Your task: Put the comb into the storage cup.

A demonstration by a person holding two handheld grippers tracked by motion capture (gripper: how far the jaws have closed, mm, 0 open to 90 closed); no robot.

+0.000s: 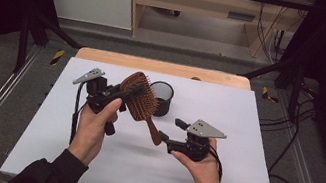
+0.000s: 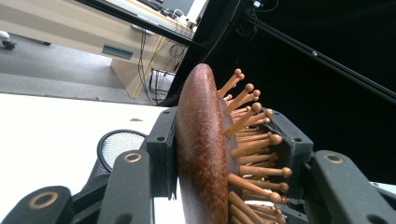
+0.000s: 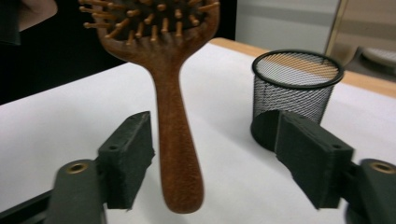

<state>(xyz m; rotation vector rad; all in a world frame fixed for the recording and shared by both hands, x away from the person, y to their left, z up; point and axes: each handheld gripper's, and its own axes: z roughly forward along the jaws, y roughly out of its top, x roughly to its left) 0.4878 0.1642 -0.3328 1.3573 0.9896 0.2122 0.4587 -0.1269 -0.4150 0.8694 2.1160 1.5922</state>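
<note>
I find no words, labels, brand names, numbers or signs that I can read anywhere in these views.

Item count on the work surface: one wooden hairbrush (image 1: pixel 139 98), one black mesh cup (image 1: pixel 161 98) and one white table (image 1: pixel 229 108). Handheld tools: two, namely one left gripper (image 1: pixel 122 93) and one right gripper (image 1: pixel 172 129). Hands present: two, one per tool.
</note>
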